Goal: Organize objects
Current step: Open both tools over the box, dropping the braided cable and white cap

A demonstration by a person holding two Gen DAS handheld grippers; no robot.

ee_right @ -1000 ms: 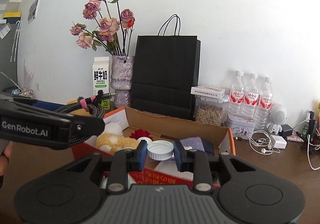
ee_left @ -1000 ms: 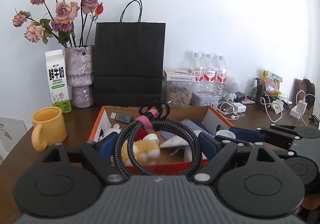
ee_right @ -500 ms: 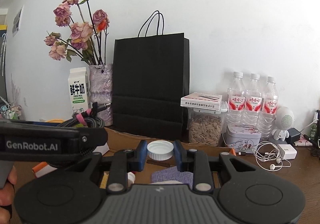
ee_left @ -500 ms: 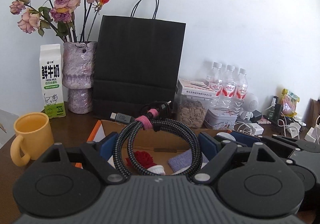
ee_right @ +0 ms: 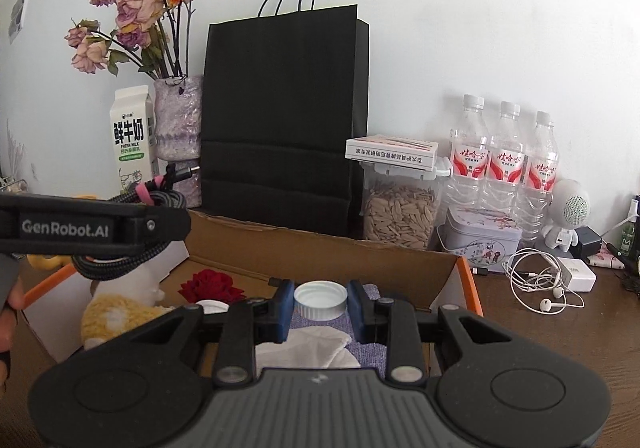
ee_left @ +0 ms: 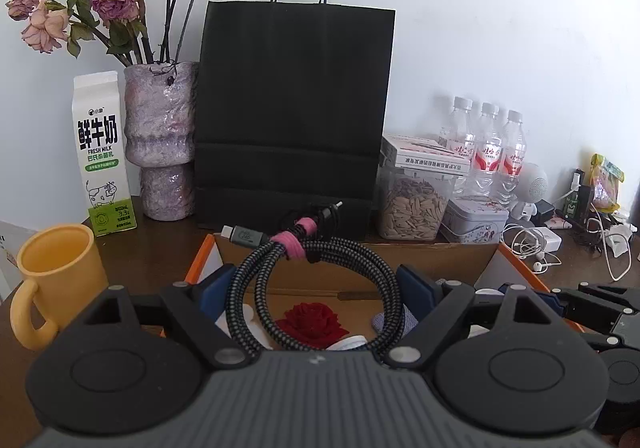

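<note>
White wall backs a dark wooden desk (ee_left: 160,248), crowded along its far edge.

Left wrist view: your left gripper (ee_left: 318,288) stands wide, its blue pads pressed on both flanks of a coiled braided cable (ee_left: 312,272) bound by a pink strap at 12 o'clock. Below it lies the open cardboard box (ee_left: 360,268), red rose (ee_left: 312,322) on its floor. Black paper bag (ee_left: 292,108) at 12, milk carton (ee_left: 102,152) at 10, yellow mug (ee_left: 60,272) at 9.

Right wrist view: your right gripper (ee_right: 320,304) is drawn narrow, clamped on a white bottle cap (ee_right: 320,298) just above the box's folded cloths (ee_right: 320,344). Water bottles (ee_right: 504,160) at 2, earphones (ee_right: 536,276) at 3.

Judgement: the cable is light, springy, apt to splay; hold across the loop, near the strap. The cap is light, rigid and slick; grip the ribbed rim squarely.
</note>
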